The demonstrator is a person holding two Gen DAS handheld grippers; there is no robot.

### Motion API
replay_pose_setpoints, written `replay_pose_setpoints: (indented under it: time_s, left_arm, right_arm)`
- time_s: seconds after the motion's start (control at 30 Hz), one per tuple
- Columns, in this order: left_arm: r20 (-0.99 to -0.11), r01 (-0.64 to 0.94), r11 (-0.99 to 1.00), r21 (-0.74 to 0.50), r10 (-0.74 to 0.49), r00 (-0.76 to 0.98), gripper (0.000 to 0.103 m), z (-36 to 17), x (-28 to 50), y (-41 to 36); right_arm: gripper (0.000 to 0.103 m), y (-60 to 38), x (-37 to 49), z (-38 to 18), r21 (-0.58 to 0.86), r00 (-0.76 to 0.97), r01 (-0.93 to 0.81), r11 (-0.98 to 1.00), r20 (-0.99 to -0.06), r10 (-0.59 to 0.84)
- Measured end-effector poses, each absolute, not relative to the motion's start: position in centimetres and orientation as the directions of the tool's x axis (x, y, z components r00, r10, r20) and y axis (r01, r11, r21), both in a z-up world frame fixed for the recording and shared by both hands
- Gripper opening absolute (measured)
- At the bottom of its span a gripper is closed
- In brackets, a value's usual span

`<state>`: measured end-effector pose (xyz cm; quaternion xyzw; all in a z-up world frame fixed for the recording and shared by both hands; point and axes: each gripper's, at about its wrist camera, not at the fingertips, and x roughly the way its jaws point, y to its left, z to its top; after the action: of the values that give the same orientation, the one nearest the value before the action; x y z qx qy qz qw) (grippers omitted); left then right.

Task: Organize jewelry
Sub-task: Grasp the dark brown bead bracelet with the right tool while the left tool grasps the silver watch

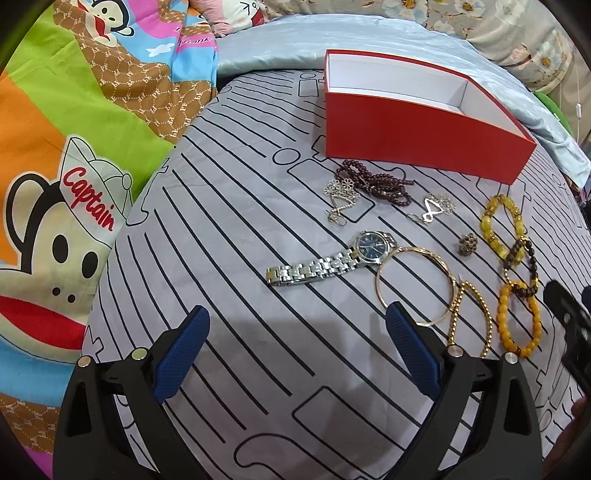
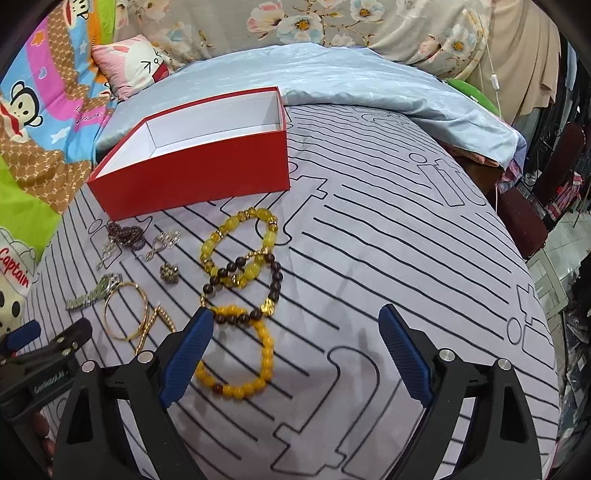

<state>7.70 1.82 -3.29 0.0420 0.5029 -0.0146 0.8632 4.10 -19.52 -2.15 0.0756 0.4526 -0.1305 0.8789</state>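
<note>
An open red box (image 1: 417, 129) with a white, empty inside stands at the far side of the striped cloth; it also shows in the right wrist view (image 2: 192, 173). Jewelry lies loose in front of it: a silver watch (image 1: 325, 264), a thin gold bangle (image 1: 417, 284), a gold chain bracelet (image 1: 471, 317), dark red beads (image 1: 373, 182), silver flower pieces (image 1: 341, 195), a small ring (image 1: 468, 243). Yellow bead bracelets (image 2: 240, 247) (image 2: 243, 369) and a dark bead bracelet (image 2: 255, 288) overlap. My left gripper (image 1: 297, 317) is open above the cloth near the watch. My right gripper (image 2: 295, 321) is open, its left finger over the orange-yellow bracelet.
The grey striped cloth (image 2: 388, 258) covers a rounded surface. A colourful monkey-print blanket (image 1: 74, 166) lies to the left. A pale blue sheet (image 2: 332, 77) and floral pillows (image 2: 303, 22) lie behind the box. A dark chair (image 2: 535, 214) stands at the right.
</note>
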Motion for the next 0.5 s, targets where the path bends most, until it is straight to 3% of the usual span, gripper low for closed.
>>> replay_pose_setpoints:
  time_s: [0.13,0.5]
  left_arm:
    - [-0.872,0.065,0.997,0.049,0.011,0.489,0.094,-3.5,8.2,2.1]
    - [-0.878,0.068,0.997,0.047,0.009,0.479,0.094,-4.1,9.2,2.4]
  right_arm:
    - [0.078,-19.7,5.4,-2.9,0.015,0.543,0.293,0.956,-0.826,-0.154]
    - [0.047,-20.0,7.0,-4.4,0.025,0.518,0.284,0.958,-0.845,-0.132]
